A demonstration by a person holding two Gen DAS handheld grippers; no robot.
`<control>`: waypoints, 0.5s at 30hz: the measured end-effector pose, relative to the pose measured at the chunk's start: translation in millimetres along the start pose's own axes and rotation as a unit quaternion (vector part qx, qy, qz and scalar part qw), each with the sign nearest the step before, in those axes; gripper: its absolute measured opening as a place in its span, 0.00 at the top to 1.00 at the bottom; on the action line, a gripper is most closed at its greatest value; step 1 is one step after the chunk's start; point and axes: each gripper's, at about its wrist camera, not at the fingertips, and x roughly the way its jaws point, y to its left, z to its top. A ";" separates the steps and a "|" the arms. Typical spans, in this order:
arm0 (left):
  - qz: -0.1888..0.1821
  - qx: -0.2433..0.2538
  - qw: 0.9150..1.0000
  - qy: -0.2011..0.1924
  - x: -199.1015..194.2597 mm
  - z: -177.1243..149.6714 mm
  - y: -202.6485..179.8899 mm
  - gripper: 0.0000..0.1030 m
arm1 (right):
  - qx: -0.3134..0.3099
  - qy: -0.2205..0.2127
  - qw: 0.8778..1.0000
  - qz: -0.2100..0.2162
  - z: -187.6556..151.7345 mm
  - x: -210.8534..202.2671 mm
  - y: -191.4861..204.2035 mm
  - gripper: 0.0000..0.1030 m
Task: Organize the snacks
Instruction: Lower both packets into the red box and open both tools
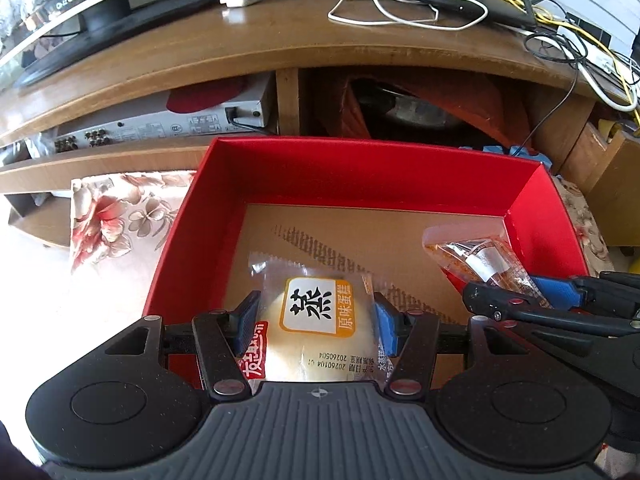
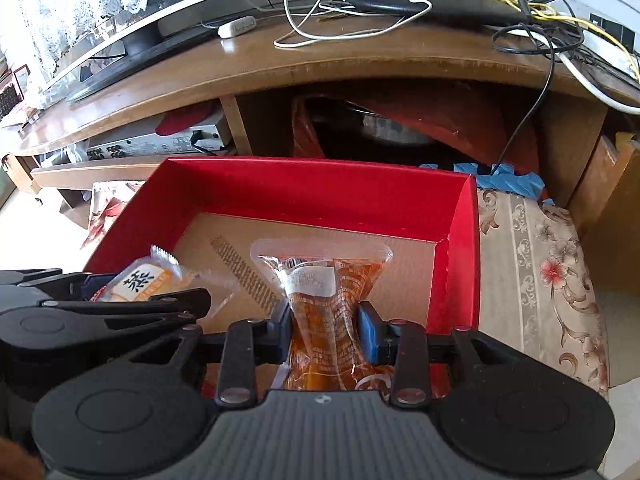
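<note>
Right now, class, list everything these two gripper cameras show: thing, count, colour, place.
Red box: one, red walls, brown cardboard floor, on floral cloth.
Steamed cake packet: one, pale yellow, clear wrap, over box's left side.
Orange snack pouch: one, orange, over box's right side.
Floral cloth: one, beige and red, under box.
TV stand: one, brown wood, behind box.
Cables: several, white, yellow, black, on stand.
Left gripper: black, blue pads, gripping cake.
Right gripper: same, gripping pouch.
</note>
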 end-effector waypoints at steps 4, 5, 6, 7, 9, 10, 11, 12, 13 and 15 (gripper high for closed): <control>0.002 -0.003 1.000 0.003 5.1 0.7 -0.9 0.39 | 0.001 0.003 1.000 -0.002 0.7 6.2 -1.5 0.68; 0.003 -0.003 1.000 0.003 6.3 0.8 -1.0 0.39 | 0.001 0.003 1.000 -0.002 0.8 8.0 -1.8 0.68; 0.003 -0.003 1.000 0.004 7.5 0.7 -0.8 0.39 | 0.001 0.005 1.000 -0.002 0.9 9.9 -2.3 0.68; 0.003 -0.005 1.000 0.004 8.5 0.7 -0.4 0.39 | 0.003 0.006 1.000 -0.001 0.8 11.2 -3.2 0.67; 0.001 -0.008 1.000 0.008 10.4 0.7 1.3 0.37 | 0.004 0.009 1.000 -0.001 0.8 13.1 -3.7 0.66; 0.001 -0.010 1.000 0.008 11.0 0.8 2.5 0.37 | 0.004 0.008 1.000 -0.002 0.9 13.7 -3.8 0.66; 0.001 -0.013 1.000 0.009 11.2 0.9 3.8 0.36 | 0.004 0.007 1.000 -0.003 1.1 14.1 -3.6 0.66; 0.002 -0.015 1.000 0.010 11.1 1.1 4.8 0.34 | 0.003 0.007 1.000 -0.004 1.4 14.4 -3.5 0.66; 0.002 -0.016 1.000 0.009 10.9 1.4 5.3 0.33 | 0.002 0.005 1.000 -0.006 1.9 14.5 -2.9 0.66; 0.004 -0.016 1.000 0.007 9.6 2.0 5.4 0.31 | 0.001 0.002 1.000 -0.009 2.6 13.7 -2.4 0.65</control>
